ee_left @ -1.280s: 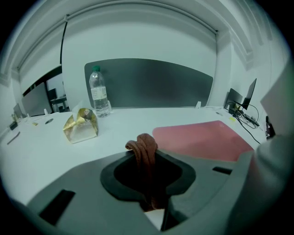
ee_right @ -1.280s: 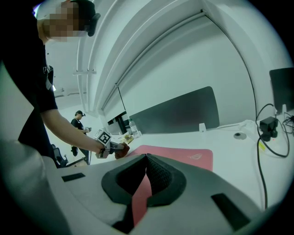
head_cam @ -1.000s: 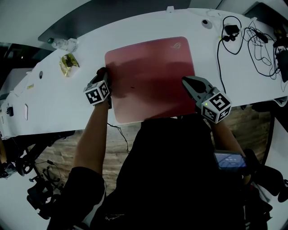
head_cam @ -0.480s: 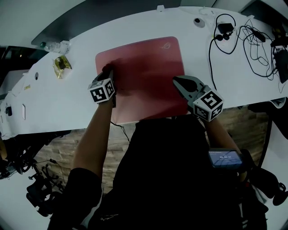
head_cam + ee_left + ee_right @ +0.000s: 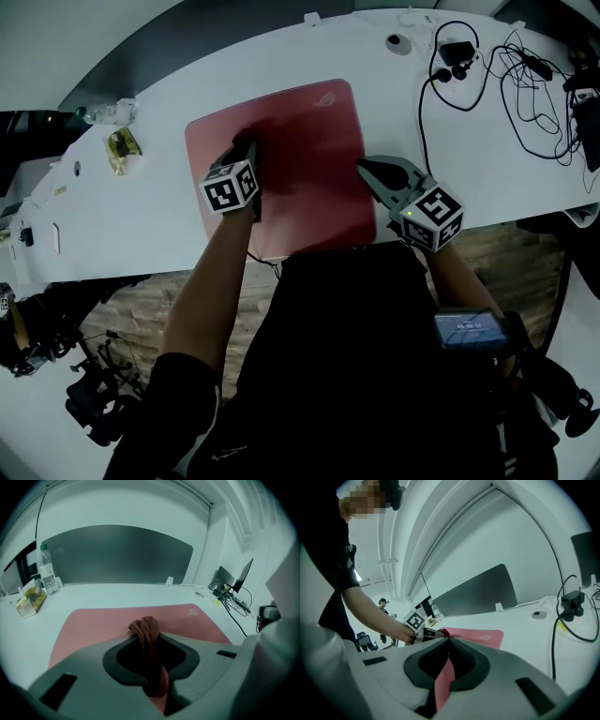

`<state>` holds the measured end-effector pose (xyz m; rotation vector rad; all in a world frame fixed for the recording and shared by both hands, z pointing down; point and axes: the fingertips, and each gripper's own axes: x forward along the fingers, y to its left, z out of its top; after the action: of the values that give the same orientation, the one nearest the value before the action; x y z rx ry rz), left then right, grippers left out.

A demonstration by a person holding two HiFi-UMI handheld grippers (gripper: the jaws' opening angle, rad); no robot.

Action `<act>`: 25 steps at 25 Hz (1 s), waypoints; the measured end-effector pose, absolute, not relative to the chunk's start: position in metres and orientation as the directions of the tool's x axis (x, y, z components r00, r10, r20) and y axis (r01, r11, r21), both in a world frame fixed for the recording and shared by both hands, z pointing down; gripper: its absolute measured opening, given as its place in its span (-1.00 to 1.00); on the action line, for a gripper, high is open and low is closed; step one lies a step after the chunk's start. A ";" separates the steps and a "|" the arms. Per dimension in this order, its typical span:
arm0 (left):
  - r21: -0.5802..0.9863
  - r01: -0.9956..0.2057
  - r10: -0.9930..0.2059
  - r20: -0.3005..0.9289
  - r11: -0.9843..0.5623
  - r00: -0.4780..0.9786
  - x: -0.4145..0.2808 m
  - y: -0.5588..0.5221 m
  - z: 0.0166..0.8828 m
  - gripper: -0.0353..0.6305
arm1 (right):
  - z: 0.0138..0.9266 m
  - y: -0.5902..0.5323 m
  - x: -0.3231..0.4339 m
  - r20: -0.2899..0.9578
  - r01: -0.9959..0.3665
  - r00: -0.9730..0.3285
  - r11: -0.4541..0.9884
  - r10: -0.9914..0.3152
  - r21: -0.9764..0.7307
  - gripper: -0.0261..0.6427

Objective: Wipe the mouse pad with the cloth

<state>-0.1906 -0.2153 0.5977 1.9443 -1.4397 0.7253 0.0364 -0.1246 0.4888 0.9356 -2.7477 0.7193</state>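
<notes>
Noted reddish cloth (image 5: 146,629) pinched tight in left hand-held gripper (image 5: 145,638), pressed onto mouse pad (image 5: 309,141) left half, pad lying at worktop (image 5: 141,216) front edge; right hand-held gripper (image 5: 364,169) clamped on pad's right edge

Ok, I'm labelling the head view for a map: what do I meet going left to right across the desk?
Yellow packet → left gripper, clamping the cloth → right gripper → cable tangle. The mouse pad spans both grippers, so it's left out.
</notes>
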 end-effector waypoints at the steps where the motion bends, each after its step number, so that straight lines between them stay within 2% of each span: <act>1: 0.152 -0.963 -0.630 0.731 -0.224 0.262 -0.184 -0.216 0.598 -0.64 | 0.490 -0.125 0.040 0.286 -0.606 -0.795 0.690 -0.535 -0.396 -0.84; 25: 0.323 -0.880 -0.555 0.685 -0.349 0.472 0.015 -0.229 0.596 -0.64 | 0.510 -0.132 0.111 0.253 -0.583 -0.809 0.670 -0.531 -0.459 -0.84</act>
<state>0.0147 -0.2294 0.5962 2.0442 -1.1859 0.6158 0.1107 -0.1317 0.5102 0.9302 -2.7810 0.8169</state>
